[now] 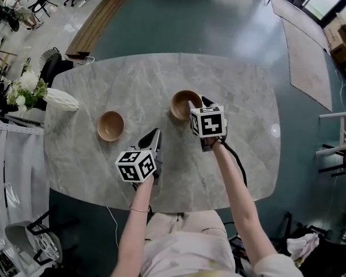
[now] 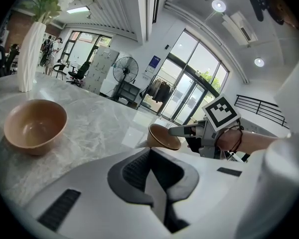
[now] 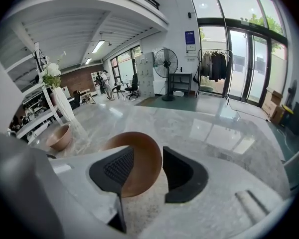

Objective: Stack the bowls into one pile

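Your right tongs (image 3: 148, 171) stood wide, astride the rim of the dark bowl (image 1: 181, 103). Left tongs (image 2: 150, 171) closed, empty. Light bowl (image 1: 111, 125) sat apart on the counter (image 1: 242, 91).

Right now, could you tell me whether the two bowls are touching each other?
Apart. The head view shows a stretch of bare table between the lighter bowl and the darker bowl.

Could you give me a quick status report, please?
Left gripper shut, empty. Right gripper open, jaws astride rim of dark bowl. Light bowl apart, unstacked. Nothing between them.
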Demonstrator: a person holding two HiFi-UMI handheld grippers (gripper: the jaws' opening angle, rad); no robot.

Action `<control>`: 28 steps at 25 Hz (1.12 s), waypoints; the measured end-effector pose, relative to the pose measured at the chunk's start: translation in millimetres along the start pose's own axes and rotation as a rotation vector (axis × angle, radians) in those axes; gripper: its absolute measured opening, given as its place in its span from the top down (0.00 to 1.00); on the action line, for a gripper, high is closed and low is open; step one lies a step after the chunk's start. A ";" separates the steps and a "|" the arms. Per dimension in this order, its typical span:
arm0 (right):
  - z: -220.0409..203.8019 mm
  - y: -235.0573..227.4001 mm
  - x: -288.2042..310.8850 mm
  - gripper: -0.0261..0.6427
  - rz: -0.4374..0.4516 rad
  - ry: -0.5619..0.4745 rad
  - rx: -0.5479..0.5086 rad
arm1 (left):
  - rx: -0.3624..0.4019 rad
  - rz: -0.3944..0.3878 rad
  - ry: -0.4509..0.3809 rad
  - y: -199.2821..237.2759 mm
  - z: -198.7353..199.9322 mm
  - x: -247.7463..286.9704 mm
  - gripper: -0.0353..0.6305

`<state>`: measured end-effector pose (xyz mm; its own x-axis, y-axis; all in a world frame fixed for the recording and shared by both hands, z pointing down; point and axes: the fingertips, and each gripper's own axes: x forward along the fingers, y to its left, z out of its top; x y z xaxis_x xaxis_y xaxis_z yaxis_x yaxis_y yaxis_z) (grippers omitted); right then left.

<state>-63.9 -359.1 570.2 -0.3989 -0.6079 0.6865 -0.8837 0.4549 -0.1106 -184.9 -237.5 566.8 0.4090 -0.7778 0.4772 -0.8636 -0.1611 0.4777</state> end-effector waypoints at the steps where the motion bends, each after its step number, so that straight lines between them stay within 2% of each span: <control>1: -0.2 -0.1 -1.8 0.71 0.002 -0.007 0.007 | 0.001 0.001 -0.003 -1.1 0.6 -1.3 0.95; 5: -0.5 2.1 -12.1 0.72 0.029 -0.044 0.048 | 0.005 0.010 -0.020 -5.0 3.9 -8.7 0.95; 10: -3.4 2.5 -33.6 0.73 0.011 -0.091 0.051 | -0.001 0.030 -0.062 -6.2 8.6 -25.9 0.95; 14: -12.1 9.7 -50.9 0.75 0.051 -0.104 0.061 | -0.016 0.054 -0.101 -9.5 9.2 -43.1 0.95; 22: -29.2 30.9 -75.7 0.91 0.118 -0.116 0.054 | -0.032 0.103 -0.178 -19.2 8.2 -78.4 0.95; 28: -29.9 53.9 -87.7 0.95 0.206 -0.143 0.051 | -0.056 0.146 -0.240 -24.2 4.3 -102.2 0.95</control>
<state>-69.2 -261.8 525.5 -0.5996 -0.5933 0.5372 -0.7897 0.5476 -0.2767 -207.1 -156.8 503.3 0.1948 -0.9128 0.3589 -0.8878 -0.0086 0.4601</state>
